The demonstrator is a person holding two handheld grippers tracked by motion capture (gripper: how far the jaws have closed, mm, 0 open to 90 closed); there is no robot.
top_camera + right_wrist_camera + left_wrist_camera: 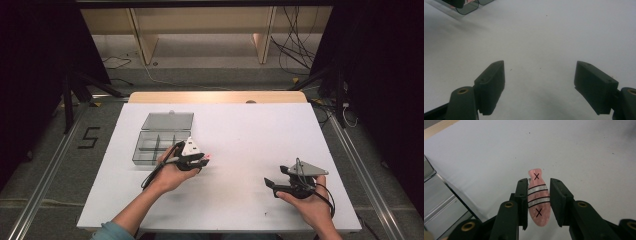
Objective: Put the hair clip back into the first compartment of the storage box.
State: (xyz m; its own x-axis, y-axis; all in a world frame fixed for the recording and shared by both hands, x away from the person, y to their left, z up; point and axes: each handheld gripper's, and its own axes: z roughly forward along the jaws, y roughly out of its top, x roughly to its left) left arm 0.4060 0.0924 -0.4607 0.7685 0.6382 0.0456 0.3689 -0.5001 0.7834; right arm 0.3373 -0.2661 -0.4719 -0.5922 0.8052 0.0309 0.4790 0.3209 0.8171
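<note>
A pink fish-shaped piece [538, 202] with white stripes and two black X marks sits between my left gripper's [539, 195] pads, which are shut on its sides, above the white table. From the high view the left gripper [202, 161] hangs just right of the open grey compartment box [156, 145], with a pink tip [208, 156] showing at its jaws. My right gripper [272, 185] rests low at the table's right front, and its jaws stand wide open [540, 72] with nothing between them.
The box's lid [167, 120] lies folded back behind it. One corner of the box [441, 202] shows at the left of the left gripper view. The white table top [250, 130] ends in a wooden edge [217, 97] at the far side.
</note>
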